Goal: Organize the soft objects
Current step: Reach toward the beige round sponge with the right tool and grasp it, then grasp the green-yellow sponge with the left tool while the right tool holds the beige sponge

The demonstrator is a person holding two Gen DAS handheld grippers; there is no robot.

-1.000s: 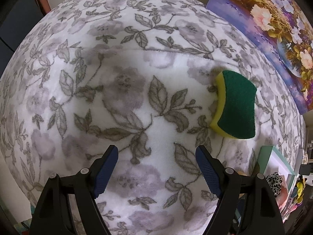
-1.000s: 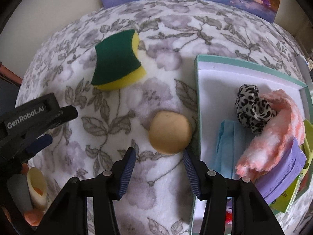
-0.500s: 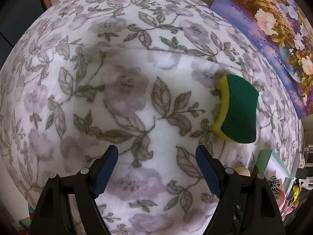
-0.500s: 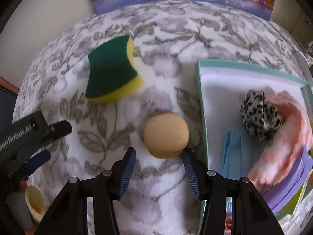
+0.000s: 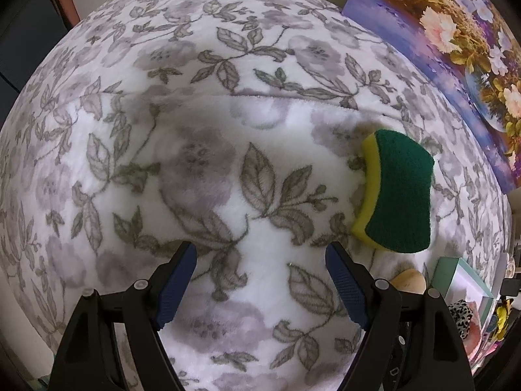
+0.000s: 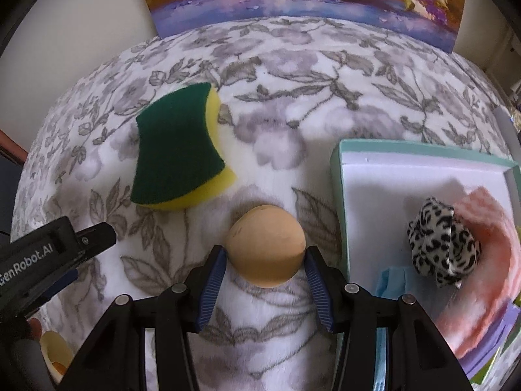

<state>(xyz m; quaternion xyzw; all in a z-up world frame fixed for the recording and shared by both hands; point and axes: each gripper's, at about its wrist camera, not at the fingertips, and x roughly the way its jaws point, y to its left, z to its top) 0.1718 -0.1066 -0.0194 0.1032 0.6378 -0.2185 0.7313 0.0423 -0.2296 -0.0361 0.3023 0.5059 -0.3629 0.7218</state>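
Note:
A tan soft ball [image 6: 265, 244] lies on the floral blanket [image 6: 293, 75], between the open fingers of my right gripper [image 6: 265, 260]; the pads sit beside its two sides, contact unclear. A green and yellow sponge [image 6: 179, 146] lies to the ball's upper left; it also shows in the left wrist view [image 5: 397, 195]. My left gripper [image 5: 260, 260] is open and empty, low over the blanket, left of the sponge. The ball's top [image 5: 408, 280] peeks out behind the left gripper's right finger.
A teal box [image 6: 423, 150] at the right holds a leopard-print scrunchie [image 6: 439, 254], a pink fluffy cloth [image 6: 488, 260], a light blue cloth [image 6: 390, 286] and purple items. A flower painting [image 6: 309, 0] leans at the back. The left gripper's body [image 6: 49, 254] is at the left edge.
My right gripper has moved forward so the tan ball now lies between its fingers. The left gripper has shifted slightly, and the sponge sits a little nearer in its view.

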